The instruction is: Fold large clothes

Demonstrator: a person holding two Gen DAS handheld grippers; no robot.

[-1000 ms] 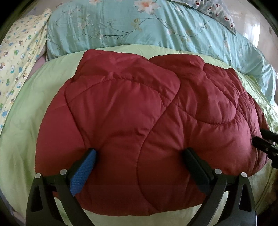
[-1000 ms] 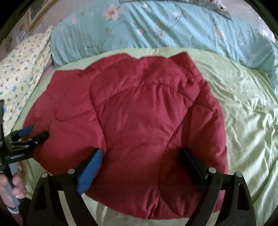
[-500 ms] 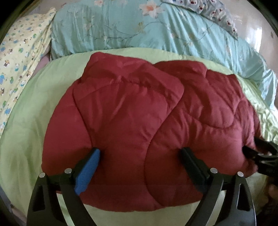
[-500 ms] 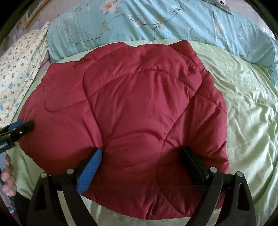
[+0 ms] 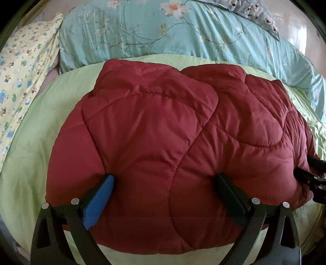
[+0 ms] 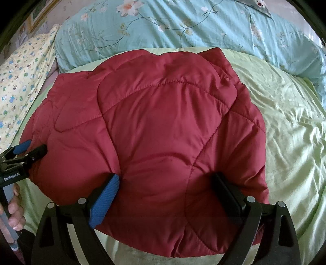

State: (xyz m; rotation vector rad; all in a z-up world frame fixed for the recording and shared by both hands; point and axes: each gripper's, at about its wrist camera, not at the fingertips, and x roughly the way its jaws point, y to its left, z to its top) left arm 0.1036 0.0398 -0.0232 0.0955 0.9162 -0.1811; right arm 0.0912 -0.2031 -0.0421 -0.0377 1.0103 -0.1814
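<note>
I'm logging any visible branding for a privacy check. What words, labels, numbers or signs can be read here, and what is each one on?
"GenRobot.AI": white lettering on the black body of the left gripper, seen at the left edge of the right wrist view.
Red quilted jacket: no tag or print visible.
Framed picture on the wall: too blurred and cropped to read.
Nothing else legible.

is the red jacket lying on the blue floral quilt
No, the red jacket lies on the light green sheet; the blue floral quilt is behind it.
</note>
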